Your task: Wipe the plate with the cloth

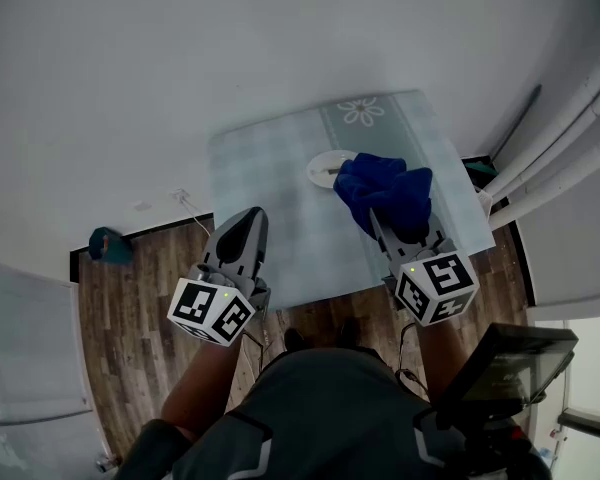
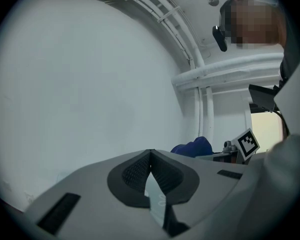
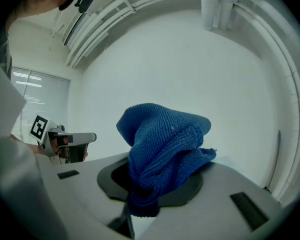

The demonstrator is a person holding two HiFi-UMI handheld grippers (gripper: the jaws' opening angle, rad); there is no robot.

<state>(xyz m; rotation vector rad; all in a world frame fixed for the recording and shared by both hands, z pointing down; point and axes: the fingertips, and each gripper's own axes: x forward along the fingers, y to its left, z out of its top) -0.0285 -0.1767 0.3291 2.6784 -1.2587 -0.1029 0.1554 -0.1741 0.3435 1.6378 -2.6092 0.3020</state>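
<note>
Right gripper (image 1: 382, 224) is pinching the bunched blue cloth (image 1: 385, 190) and holding it up over the right edge of the plate (image 1: 325, 165), which is sitting on the table (image 1: 270, 218). Left gripper (image 1: 246, 224), jaws pressed together w/ nothing between, is hanging well short of the plate. Prob. the approach step. Next: lowering the cloth onto the plate & rubbing.

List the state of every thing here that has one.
Right hand-held gripper: shut on the blue knitted cloth.
Left hand-held gripper: shut, empty.
Cloth: bunched up, sticking out past the jaws.
White round plate: flat on the pale checked tablecloth, partly hidden behind the cloth.
</note>
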